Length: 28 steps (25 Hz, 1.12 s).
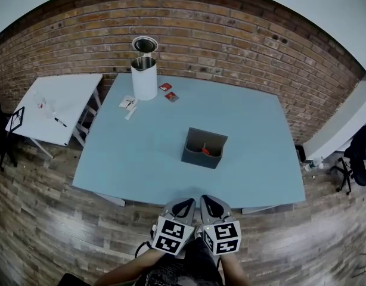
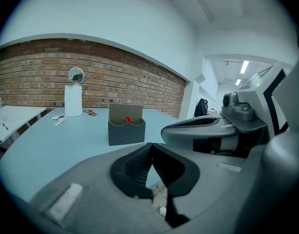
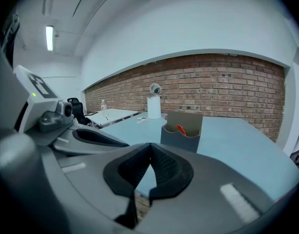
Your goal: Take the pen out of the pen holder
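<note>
Pen (image 1: 205,151), red and slim, stands slanted in the grey pen holder (image 1: 199,158) near the middle of the blue bench (image 1: 141,159) in the head view. The left gripper (image 1: 184,204) and right gripper (image 1: 211,202) sit side by side at the near edge, well apart from it. In the left gripper view the jaws are pressed together on nothing, with the holder ahead. In the right gripper view the jaws are likewise closed and empty, and only the pen's upper end shows above the holder's front rim. The pen looks light, stiff and smooth, so it may slip. That exposed end is likely the place to pinch, drawing it out along its slant.
</note>
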### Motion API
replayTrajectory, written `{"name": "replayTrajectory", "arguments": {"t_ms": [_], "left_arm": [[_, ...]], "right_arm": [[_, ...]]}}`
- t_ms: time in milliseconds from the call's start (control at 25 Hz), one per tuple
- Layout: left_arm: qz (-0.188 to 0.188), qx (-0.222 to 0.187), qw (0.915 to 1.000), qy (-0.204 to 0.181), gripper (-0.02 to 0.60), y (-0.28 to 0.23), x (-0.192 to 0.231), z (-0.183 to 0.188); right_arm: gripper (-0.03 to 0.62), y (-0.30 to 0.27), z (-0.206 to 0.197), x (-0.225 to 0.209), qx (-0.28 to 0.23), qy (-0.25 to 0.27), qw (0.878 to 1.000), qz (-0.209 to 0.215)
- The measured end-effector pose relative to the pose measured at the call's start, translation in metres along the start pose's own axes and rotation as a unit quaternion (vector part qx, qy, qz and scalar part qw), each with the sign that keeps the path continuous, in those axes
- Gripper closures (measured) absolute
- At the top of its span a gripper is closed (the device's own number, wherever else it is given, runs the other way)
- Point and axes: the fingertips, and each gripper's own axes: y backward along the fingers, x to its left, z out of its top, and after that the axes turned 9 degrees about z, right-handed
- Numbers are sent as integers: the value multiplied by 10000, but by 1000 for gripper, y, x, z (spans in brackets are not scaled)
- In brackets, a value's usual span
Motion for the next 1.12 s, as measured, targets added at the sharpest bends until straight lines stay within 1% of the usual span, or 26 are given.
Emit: {"name": "replayTrajectory", "arguments": {"t_ms": [280,440,640,880,960,1120], "left_arm": [[274,-23,9996,94,581,-24,6,7],[432,-25,9989,166,581,-40,7,17],[640,-58,9976,249,580,-61,12,31],[863,-48,9955,379,581,-84,22,42],[932,-37,9948,407,581,-91,26,45],[1061,-11,9935,408,581,-102,30,49]], "right_arm": [[591,-18,8,-28,-5,208,9995,225],[591,-30,16,-43,29,402,9983,409],[591,-45,28,-61,8,519,9966,645],[591,-66,33,-82,147,762,9936,815],[576,-74,36,-87,176,869,9923,866],[571,-87,39,-95,252,1144,9884,965]]}}
